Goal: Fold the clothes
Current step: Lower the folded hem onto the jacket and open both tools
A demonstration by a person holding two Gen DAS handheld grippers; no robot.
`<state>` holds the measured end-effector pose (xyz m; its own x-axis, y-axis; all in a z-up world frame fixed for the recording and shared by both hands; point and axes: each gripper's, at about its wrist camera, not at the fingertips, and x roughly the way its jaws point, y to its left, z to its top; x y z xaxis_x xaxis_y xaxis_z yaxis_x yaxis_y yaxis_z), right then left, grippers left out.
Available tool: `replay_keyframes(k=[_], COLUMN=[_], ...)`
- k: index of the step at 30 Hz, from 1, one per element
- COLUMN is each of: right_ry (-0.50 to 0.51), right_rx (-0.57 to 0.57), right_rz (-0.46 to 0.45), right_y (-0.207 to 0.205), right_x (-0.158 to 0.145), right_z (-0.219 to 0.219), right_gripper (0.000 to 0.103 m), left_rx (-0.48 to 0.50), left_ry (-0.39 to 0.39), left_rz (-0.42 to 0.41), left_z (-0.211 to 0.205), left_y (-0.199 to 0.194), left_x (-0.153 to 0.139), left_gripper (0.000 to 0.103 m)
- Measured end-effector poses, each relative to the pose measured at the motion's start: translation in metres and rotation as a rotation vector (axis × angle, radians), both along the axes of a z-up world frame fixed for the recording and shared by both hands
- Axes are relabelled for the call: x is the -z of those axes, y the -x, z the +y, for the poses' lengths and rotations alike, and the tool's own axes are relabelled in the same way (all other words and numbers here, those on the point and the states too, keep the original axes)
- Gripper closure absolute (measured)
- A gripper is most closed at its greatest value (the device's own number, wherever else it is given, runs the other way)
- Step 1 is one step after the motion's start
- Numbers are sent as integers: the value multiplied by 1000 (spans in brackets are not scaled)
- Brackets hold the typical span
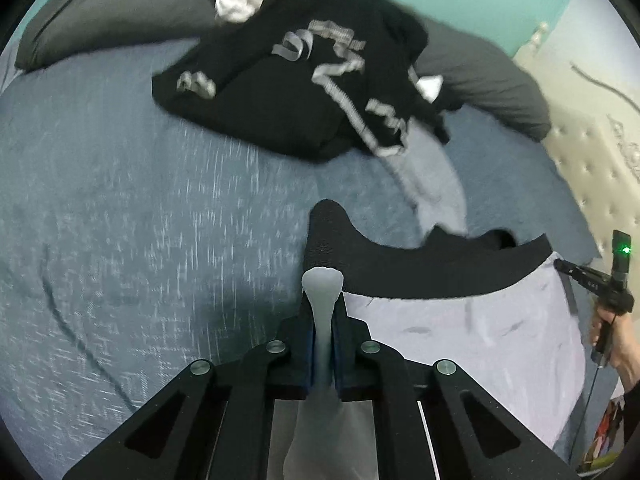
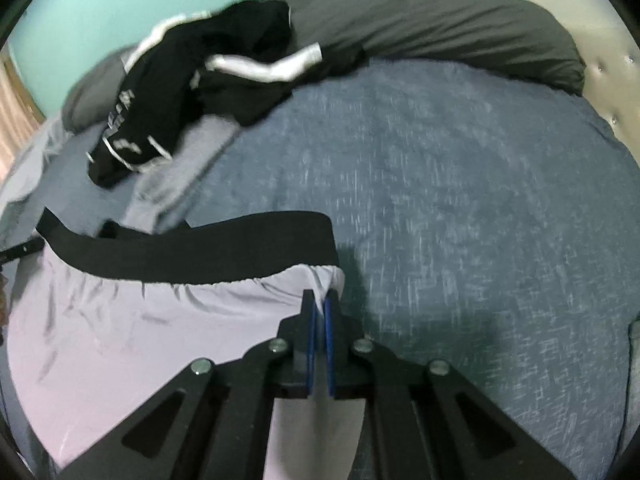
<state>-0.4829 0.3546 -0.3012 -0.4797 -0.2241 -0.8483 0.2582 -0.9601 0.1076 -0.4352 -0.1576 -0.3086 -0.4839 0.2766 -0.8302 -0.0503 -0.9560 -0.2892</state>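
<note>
Near the front edge of the bed (image 2: 460, 184), you have the pale lilac shorts (image 2: 120, 332) stretched between both tools. Your left gripper (image 1: 322, 280) is pinched tight on a bunch of the pale fabric just under the black waistband (image 1: 420, 276), with a tuft of cloth poking out past the tips. Your right gripper (image 2: 319, 300) is closed on the other corner of the shorts, right below the waistband, its blue pads clamping a thin fold. In the left view you can see the right tool and your hand (image 1: 612, 340) at the far right end of the band.

By my reading you are holding the shorts at both waist corners, spread wide and apparently lifted a little off the blue cover; whether you are about to lay them flat or bring one side over the other, the views do not settle. Either way, keep even tension across the band so the light cloth does not sag or twist, and keep both pinches firm, since the fabric looks thin and slippery.

The shorts are smooth, lightly creased and gathered where they meet the broad elastic band. Farther back, against the grey pillows (image 2: 440, 24), a heap of black clothes with white stripes and lettering (image 1: 304, 80) lies loose, with a pale garment (image 1: 432, 176) trailing out from under it.
</note>
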Motion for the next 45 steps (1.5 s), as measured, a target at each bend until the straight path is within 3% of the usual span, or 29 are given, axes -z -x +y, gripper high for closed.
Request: replay_keyframes(k=[6, 9, 11, 14, 17, 19, 21, 30, 35, 41, 45], right_ry=[17, 51, 69, 128, 168, 194, 229, 238, 262, 307, 302], right_rx=[21, 67, 100, 135, 145, 148, 150, 103, 71, 48, 38], right_rz=[-26, 4, 30, 44, 34, 23, 3, -135, -205, -285, -286], right_y=[-3, -9, -17, -37, -57, -72, -87, -152, -182, -208, -217], right_x=[13, 1, -9, -21, -26, -27, -26, -9, -2, 13, 16], right_z=[4, 15, 23, 36, 44, 49, 56, 83, 95, 98, 91], right_gripper=[95, 87, 78, 77, 74, 68, 62, 49, 48, 48, 48], left_rx=[-23, -34, -37, -38, -39, -40, -41, -34, -4, 22, 37], left_ry=[-69, -109, -87, -90, -99, -105, -111, -134, -128, -120, -116], left_rz=[-13, -12, -7, -11, -16, -20, -24, -61, -83, -94, -100], left_z=[-12, -20, -22, -26, -30, -32, -35, -39, -34, -27, -23], left_y=[-9, -16, -26, -50, -76, -93, -110, -183, -221, -234, -242], left_x=[2, -3, -11, -13, -15, -16, -17, -10, -7, -3, 0], left_gripper=[88, 85, 84, 80, 72, 59, 56, 56, 55, 54, 54])
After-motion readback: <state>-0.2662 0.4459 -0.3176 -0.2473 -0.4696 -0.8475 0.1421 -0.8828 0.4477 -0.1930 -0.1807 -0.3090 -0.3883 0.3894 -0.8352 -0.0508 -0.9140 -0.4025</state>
